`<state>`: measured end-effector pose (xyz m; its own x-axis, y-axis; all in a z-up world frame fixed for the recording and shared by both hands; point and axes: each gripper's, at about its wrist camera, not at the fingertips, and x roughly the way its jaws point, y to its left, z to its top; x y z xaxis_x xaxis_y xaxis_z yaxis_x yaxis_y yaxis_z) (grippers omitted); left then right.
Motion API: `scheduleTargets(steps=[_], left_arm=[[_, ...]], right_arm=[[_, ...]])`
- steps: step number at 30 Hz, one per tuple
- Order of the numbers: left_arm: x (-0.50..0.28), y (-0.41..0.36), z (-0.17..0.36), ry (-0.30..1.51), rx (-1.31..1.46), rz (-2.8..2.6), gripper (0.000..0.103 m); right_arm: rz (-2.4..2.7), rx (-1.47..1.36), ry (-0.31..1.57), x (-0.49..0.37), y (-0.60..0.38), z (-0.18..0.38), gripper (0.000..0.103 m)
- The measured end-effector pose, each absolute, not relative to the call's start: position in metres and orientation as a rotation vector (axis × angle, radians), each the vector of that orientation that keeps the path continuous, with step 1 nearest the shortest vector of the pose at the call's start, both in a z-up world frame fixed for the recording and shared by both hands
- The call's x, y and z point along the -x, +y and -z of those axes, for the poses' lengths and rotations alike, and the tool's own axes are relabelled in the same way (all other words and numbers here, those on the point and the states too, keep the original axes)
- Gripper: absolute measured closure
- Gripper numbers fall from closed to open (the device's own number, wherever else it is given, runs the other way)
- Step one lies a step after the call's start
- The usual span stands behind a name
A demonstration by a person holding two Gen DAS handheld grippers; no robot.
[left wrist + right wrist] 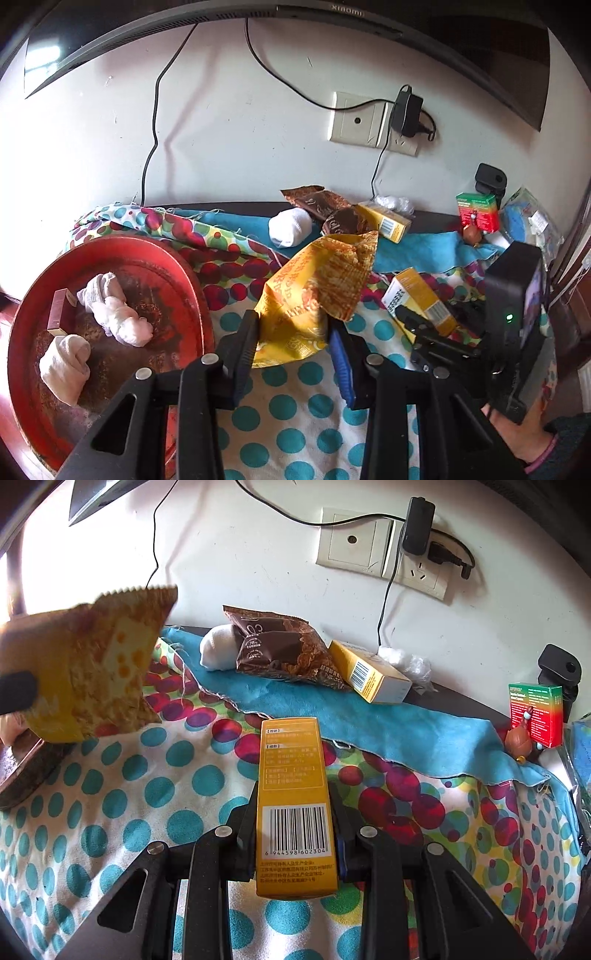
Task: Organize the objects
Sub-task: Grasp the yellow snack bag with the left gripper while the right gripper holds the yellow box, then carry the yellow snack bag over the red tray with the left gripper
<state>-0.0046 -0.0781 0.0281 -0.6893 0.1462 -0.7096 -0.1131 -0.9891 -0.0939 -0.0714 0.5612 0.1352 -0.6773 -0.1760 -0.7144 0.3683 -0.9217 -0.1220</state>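
Observation:
My left gripper (293,328) is shut on a yellow snack bag (314,291) and holds it above the dotted cloth, right of the red tray (192,288). The bag also shows at the left of the right wrist view (85,668). My right gripper (293,812) is shut on a yellow box with a barcode (293,797); in the left wrist view the box (417,299) sits in that gripper (417,325) at the right. The tray holds two rolled socks (114,314) (66,365) and a small brown box (59,314).
By the wall lie a white sock (218,648), a brown snack bag (284,650), another yellow box (369,674), a red and green box (535,714) and a small brown figure (519,742). A plug adapter and cables hang on the wall sockets (417,524). A blue cloth (369,723) runs along the back.

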Motion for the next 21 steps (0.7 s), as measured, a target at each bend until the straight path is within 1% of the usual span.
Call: scheduleTargets(steps=[2, 4, 7, 9, 13, 15, 17, 19, 21], left_arm=[[0.003, -0.078, -0.032, -0.058, 1.159, -2.762, 0.065], [0.000, -0.079, -0.037, -0.069, 1.141, -2.772, 0.065], [-0.004, -0.080, -0.046, -0.087, 1.109, -2.772, 0.065], [-0.006, -0.082, -0.051, -0.083, 1.094, -2.777, 0.065], [-0.010, -0.086, -0.059, -0.087, 1.074, -2.803, 0.065], [-0.011, -0.089, -0.063, -0.079, 1.076, -2.823, 0.065], [-0.013, -0.094, -0.067, -0.076, 1.060, -2.849, 0.065], [-0.014, -0.101, -0.070, -0.073, 1.050, -2.876, 0.066], [-0.015, -0.107, -0.072, -0.087, 1.048, -2.895, 0.066]], right_arm=[[2.608, -1.073, 0.384, 0.089, 0.529, -0.122, 0.074], [2.609, -1.075, 0.398, 0.107, 0.452, -0.087, 0.074], [2.611, -1.082, 0.408, 0.107, 0.420, -0.085, 0.074], [2.610, -1.084, 0.406, 0.123, 0.376, -0.063, 0.074], [2.612, -1.083, 0.409, 0.113, 0.345, -0.057, 0.074], [2.614, -1.083, 0.412, 0.127, 0.285, -0.033, 0.074], [2.615, -1.081, 0.415, 0.124, 0.256, -0.025, 0.074], [2.616, -1.082, 0.415, 0.126, 0.238, -0.020, 0.074], [2.617, -1.082, 0.415, 0.123, 0.240, -0.020, 0.074]])
